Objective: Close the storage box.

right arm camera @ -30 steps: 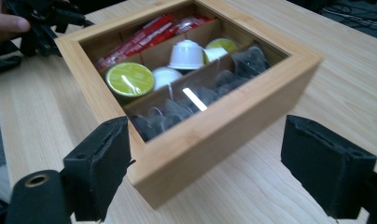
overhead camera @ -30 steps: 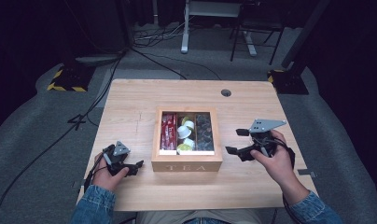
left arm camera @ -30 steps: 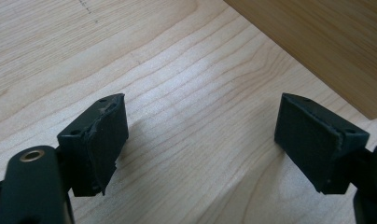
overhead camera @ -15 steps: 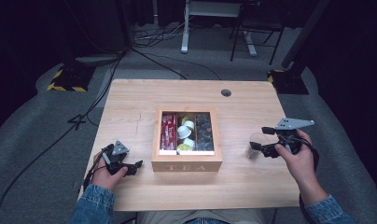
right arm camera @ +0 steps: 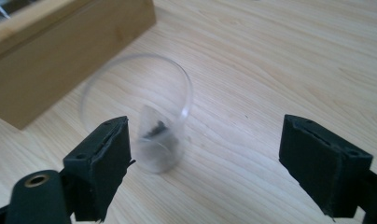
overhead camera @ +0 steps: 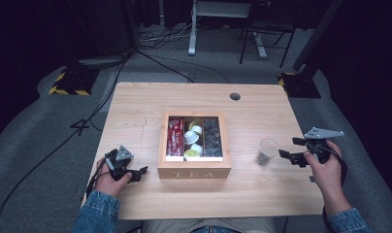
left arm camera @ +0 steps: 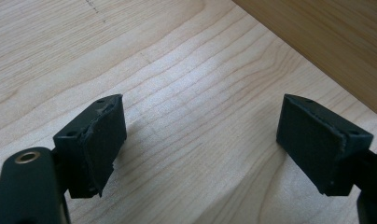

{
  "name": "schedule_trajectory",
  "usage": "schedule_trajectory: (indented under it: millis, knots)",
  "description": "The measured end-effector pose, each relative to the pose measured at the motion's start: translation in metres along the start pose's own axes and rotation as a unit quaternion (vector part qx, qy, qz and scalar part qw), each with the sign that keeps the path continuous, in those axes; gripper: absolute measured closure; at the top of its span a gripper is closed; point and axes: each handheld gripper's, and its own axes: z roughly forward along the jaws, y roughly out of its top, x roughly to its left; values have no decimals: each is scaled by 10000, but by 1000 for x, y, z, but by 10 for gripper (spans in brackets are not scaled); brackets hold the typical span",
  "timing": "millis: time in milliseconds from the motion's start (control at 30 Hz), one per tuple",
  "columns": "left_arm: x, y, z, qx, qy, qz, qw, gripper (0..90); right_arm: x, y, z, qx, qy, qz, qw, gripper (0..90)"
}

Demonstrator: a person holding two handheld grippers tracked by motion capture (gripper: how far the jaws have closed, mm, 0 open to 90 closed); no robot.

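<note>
Dim room around a lit table

A pale rectangular wooden table (overhead camera: 136,104) stands on grey carpet floor (overhead camera: 34,145); black cables (overhead camera: 63,141), yellow-black striped floor blocks (overhead camera: 67,83) and a white metal desk frame (overhead camera: 194,29) lie beyond.

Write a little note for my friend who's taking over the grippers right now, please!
Left gripper: open, holding nothing, low over the table beside the tea box.
Right gripper: open, holding nothing, facing the clear plastic cup.
The cup stands upright to the right of the box, something small and dark at its bottom. The box holds red packets, white pods and dark pods.
Done: the cup is on the table, released.
Left: probably more pods to move; I can't tell how many.
</note>
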Motion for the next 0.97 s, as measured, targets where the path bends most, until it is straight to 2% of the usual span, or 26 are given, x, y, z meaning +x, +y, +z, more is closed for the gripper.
schedule_trajectory:
  millis: [333,500,767,967]
  knots:
    - [1,0,0,0,12,15,10000,163,-22,-33,11,82,-203,357,9991,181]
    - [1,0,0,2,13,15,10000,162,-27,-52,26,135,-238,536,9982,181]
    - [1,0,0,5,27,6,10000,158,-30,-72,43,340,-412,569,9970,173]
    - [1,1,1,27,52,-25,10000,148,-24,-77,49,187,-667,460,9965,131]
